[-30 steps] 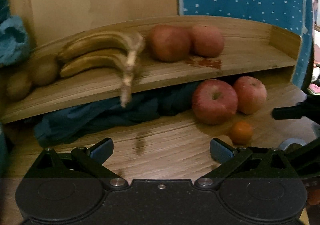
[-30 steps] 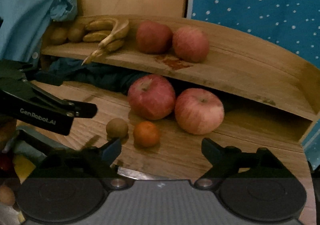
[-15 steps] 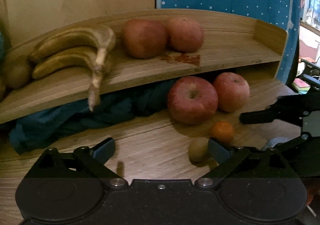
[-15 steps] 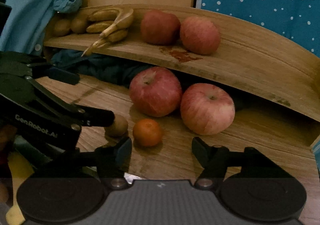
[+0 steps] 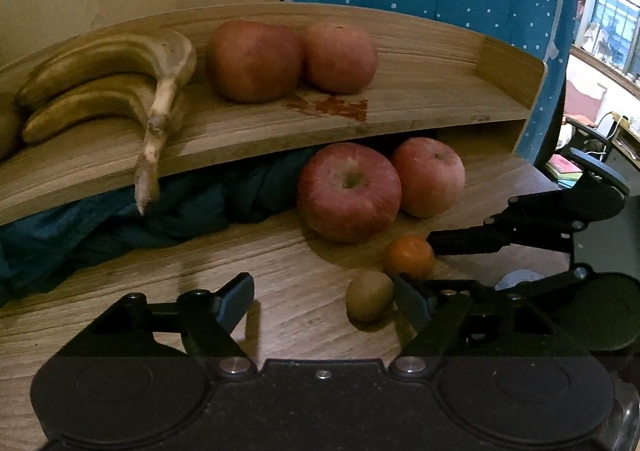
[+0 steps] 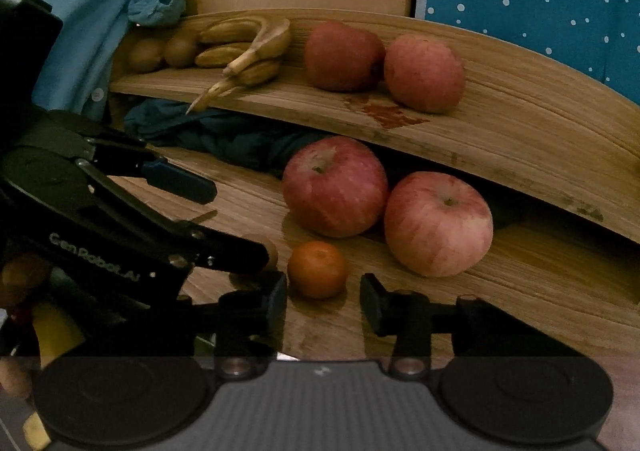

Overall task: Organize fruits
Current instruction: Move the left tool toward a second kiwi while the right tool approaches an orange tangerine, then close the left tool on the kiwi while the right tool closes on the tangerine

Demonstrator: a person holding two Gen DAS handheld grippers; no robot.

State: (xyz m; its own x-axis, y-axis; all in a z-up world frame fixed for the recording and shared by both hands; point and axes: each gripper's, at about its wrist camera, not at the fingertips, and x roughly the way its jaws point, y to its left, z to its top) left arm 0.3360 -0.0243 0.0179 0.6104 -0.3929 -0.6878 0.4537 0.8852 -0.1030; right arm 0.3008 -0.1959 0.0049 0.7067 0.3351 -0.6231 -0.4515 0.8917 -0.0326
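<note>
Both tongs had just been closing: the left gripper (image 5: 324,297) and right gripper (image 6: 324,301) stood spread, pinching nothing, over the wooden table (image 5: 280,275). The kiwi (image 5: 369,299) touched the left's right finger; the orange (image 6: 318,269) lay just beyond the right's gap, below the shelf (image 6: 500,139).

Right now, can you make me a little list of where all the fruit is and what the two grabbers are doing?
top shelf: bananas, two apples, kiwis at the left end
table: two big apples, small orange, kiwi
under shelf: dark blue cloth
left gripper: open, fingers just closing, kiwi by its right finger
right gripper: open, fingers just closing, orange just ahead
</note>
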